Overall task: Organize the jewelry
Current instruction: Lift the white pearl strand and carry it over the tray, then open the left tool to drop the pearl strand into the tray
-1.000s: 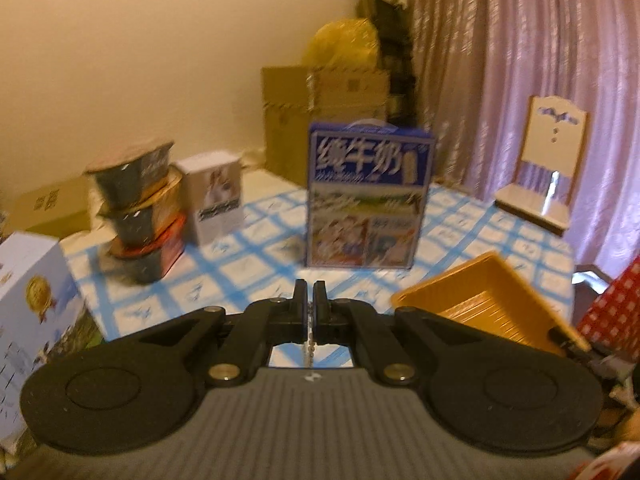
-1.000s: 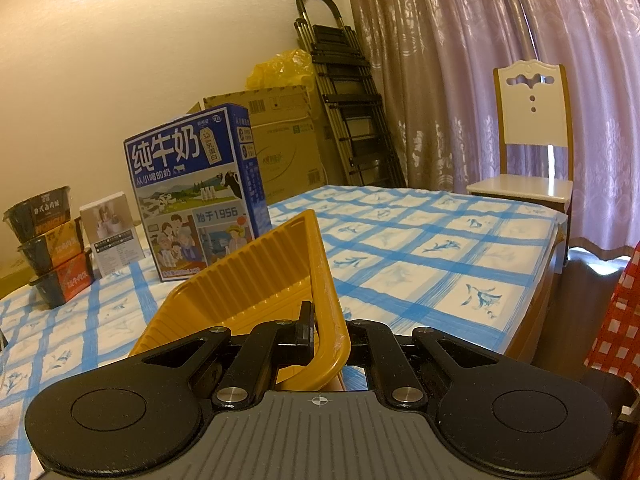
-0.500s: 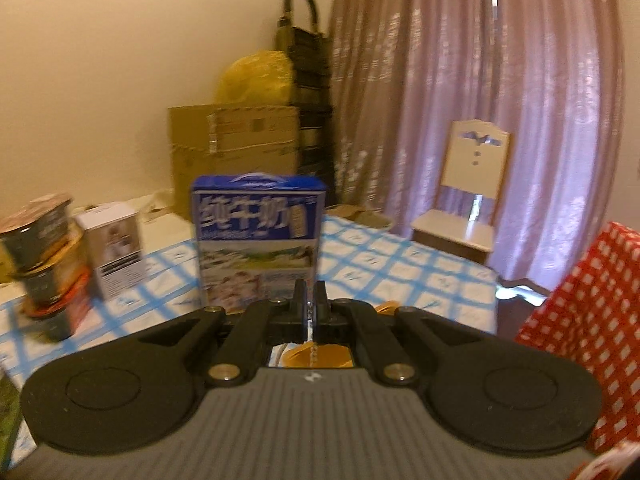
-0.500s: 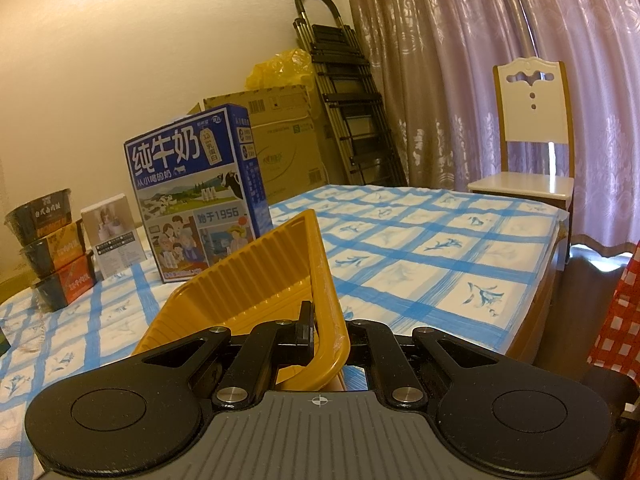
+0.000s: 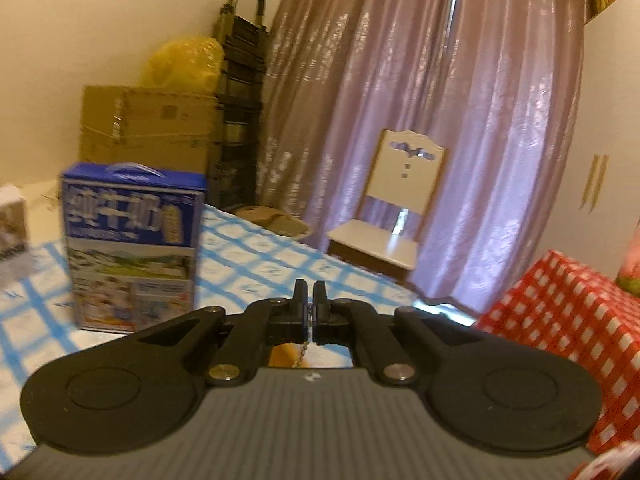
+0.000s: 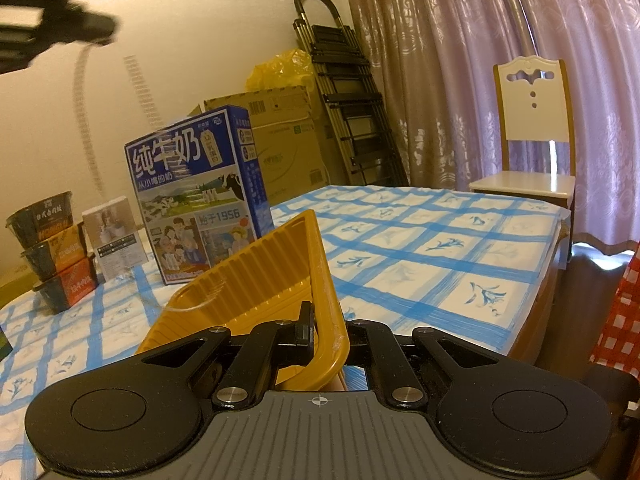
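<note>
My left gripper is shut on a thin metal chain, which hangs down between its pads. Below it a strip of the orange ribbed tray shows. In the right wrist view the left gripper is a dark blur at the top left, and the chain dangles from it, smeared by motion, above and left of the tray. My right gripper is shut on the tray's near rim and holds the tray tilted up off the table.
A blue milk carton box stands behind the tray, with a small white box and stacked noodle bowls to its left. The table has a blue-checked cloth. A white chair, a folded ladder and cardboard boxes stand beyond; a red-checked cloth is at the right.
My left gripper has swung to the right with the chain and now shows at the top left of the right wrist view. The right gripper and the tray have not moved.
</note>
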`<state>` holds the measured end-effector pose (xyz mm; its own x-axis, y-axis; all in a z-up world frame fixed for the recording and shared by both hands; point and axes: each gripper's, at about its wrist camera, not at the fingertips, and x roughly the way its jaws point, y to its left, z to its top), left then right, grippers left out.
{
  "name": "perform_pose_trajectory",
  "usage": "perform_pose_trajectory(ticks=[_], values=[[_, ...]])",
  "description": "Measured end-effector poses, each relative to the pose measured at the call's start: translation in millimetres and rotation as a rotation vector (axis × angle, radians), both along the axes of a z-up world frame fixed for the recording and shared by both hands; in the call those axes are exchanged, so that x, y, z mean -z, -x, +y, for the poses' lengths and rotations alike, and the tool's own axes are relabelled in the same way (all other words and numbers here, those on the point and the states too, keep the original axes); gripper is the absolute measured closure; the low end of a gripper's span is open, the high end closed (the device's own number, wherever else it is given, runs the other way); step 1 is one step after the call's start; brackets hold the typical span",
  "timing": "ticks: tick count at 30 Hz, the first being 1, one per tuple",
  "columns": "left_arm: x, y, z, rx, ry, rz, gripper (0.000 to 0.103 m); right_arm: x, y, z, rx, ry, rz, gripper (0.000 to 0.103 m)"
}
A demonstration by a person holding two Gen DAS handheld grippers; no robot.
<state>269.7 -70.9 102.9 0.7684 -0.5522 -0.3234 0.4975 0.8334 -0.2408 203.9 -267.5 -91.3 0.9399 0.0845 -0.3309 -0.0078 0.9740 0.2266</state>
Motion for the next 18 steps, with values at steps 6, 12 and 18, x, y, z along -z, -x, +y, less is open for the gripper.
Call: perform_pose_trajectory(ticks=[6, 12, 18], values=[[42, -20, -20, 0.009, 0.048, 0.107, 0.102, 1, 0, 2, -0.002, 0.0, 0.002, 0.096], [100, -36, -14, -0.041, 0.02, 0.273, 0.102, 1, 0, 2, -0.001, -0.002, 0.002, 0.096], [116, -39, -5, -0.05, -0.005, 0.301, 0.103, 1, 1, 6, 0.0, 0.001, 0.002, 0.096]])
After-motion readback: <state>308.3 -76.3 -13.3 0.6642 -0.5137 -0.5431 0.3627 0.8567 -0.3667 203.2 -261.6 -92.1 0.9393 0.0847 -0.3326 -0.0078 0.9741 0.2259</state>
